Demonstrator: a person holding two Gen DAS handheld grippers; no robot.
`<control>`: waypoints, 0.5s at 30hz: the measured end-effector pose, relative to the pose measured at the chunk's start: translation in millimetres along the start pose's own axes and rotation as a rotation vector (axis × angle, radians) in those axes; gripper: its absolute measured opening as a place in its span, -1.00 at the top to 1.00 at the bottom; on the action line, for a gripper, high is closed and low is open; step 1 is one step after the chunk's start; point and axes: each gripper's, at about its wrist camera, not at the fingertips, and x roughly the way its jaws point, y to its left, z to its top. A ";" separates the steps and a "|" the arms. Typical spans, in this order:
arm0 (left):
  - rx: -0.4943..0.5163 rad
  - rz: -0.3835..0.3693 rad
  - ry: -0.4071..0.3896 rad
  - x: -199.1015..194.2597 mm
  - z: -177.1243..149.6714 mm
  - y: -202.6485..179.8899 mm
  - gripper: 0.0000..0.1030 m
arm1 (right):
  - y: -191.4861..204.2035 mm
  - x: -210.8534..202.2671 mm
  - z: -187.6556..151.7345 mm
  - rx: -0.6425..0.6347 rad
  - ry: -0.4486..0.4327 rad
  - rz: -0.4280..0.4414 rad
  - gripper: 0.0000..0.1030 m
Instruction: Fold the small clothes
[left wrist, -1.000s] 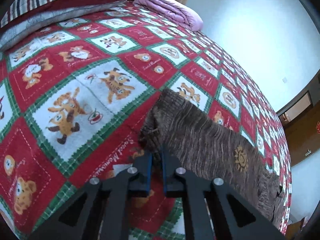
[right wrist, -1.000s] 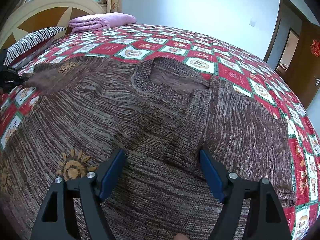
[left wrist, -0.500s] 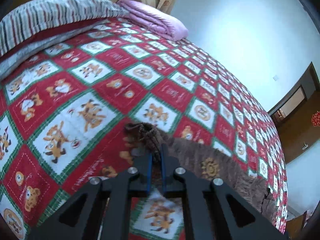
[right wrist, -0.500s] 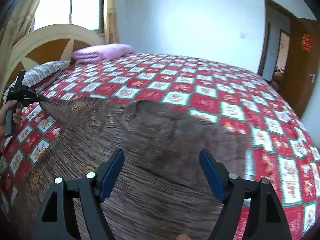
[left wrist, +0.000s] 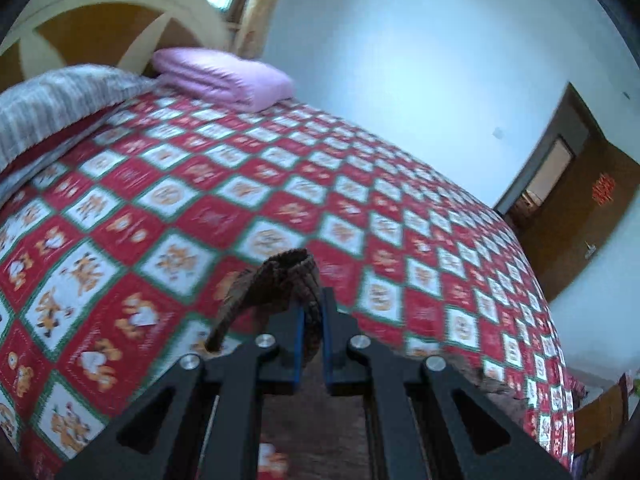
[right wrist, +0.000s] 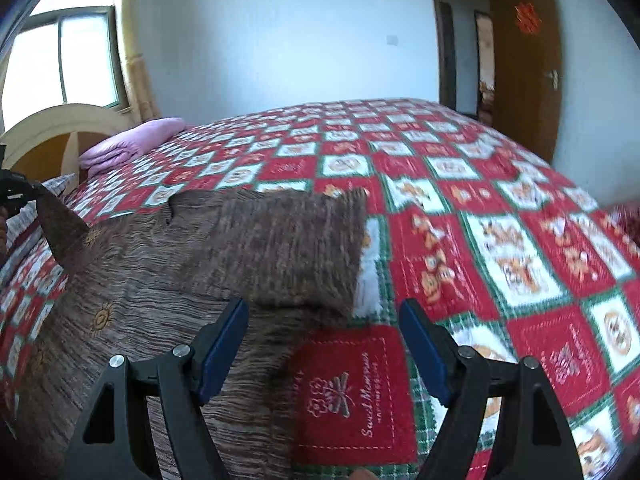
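My left gripper [left wrist: 311, 334] is clamped tight on a bunched edge of the brown ribbed knit sweater [left wrist: 280, 284], which stands up just above my blue-padded fingers at lower centre of the left view. My right gripper [right wrist: 322, 344] hangs wide apart, holding nothing, at the bottom of the right view. There the sweater [right wrist: 224, 264] spreads across the left half of the frame, one end lifted toward the far left edge. Beneath it lies a red, white and green checked teddy-bear quilt [right wrist: 500, 248]. A folded lilac blanket [left wrist: 224, 78] sits upper left, by the cream arched headboard [left wrist: 116, 8].
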 end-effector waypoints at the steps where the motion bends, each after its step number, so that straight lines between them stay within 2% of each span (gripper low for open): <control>1: 0.029 -0.006 -0.006 -1.1 -2.0 -15.3 0.87 | -3.2 1.0 -1.4 0.012 0.003 0.004 -0.51; 7: 0.193 -0.073 -0.004 2.0 -43.1 -105.7 0.87 | -1.0 6.0 -9.6 0.022 0.016 0.018 -0.51; 13: 0.334 -0.121 0.060 25.0 -112.4 -174.5 0.87 | 9.4 13.7 -15.4 0.007 0.044 0.036 -0.51; 15: 0.428 -0.095 0.097 40.6 -147.0 -197.5 0.83 | 13.1 18.2 -18.2 -0.002 0.062 0.035 -0.52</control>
